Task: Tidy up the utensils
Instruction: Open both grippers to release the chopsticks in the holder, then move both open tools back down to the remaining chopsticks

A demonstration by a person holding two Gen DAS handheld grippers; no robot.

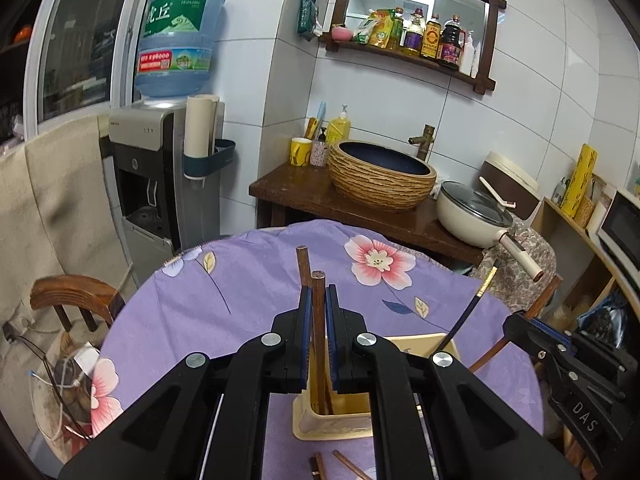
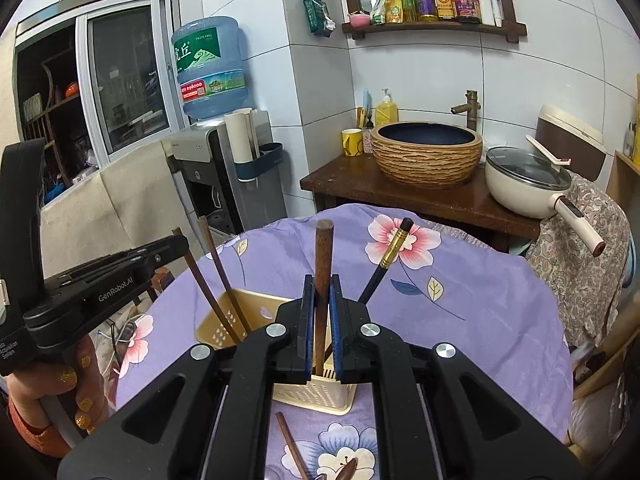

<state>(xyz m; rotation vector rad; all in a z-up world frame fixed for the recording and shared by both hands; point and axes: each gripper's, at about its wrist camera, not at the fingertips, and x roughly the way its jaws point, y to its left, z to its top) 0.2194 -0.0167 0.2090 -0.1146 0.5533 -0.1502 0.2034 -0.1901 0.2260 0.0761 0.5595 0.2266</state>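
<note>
Two grippers, each pinching brown wooden chopsticks, above a cream plastic holder [image 2: 224, 322].

Left gripper [image 1: 319, 300] jaws clamp a round wooden pair; right gripper [image 2: 320, 292] jaws squeeze one thick stick, tips inside the perforated holder on the floral purple-clothed table [image 2: 480, 288].

The cloth [image 1: 248, 280] is lilac, printed with pink-and-white flowers, pale blue blooms and cream and navy leaves. The holder [image 2: 248, 312] is pale yellow with perforated walls. The chopsticks [image 1: 318, 320] are reddish brown; one chopstick [image 2: 394, 248] is black with a gold patterned band and a dark tip. The grippers [image 1: 318, 304] are black with blue pads [image 2: 335, 344]. The basin [image 2: 426, 156] is tan with ridged horizontal stripes and a dark blue interior. The pan [image 2: 524, 184] is cream with a dark glass lid. The mug [image 2: 352, 142] is yellow. The water bottle [image 1: 178, 40] is translucent blue with a green label. The wall tiles [image 1: 540, 112] are white.
</note>
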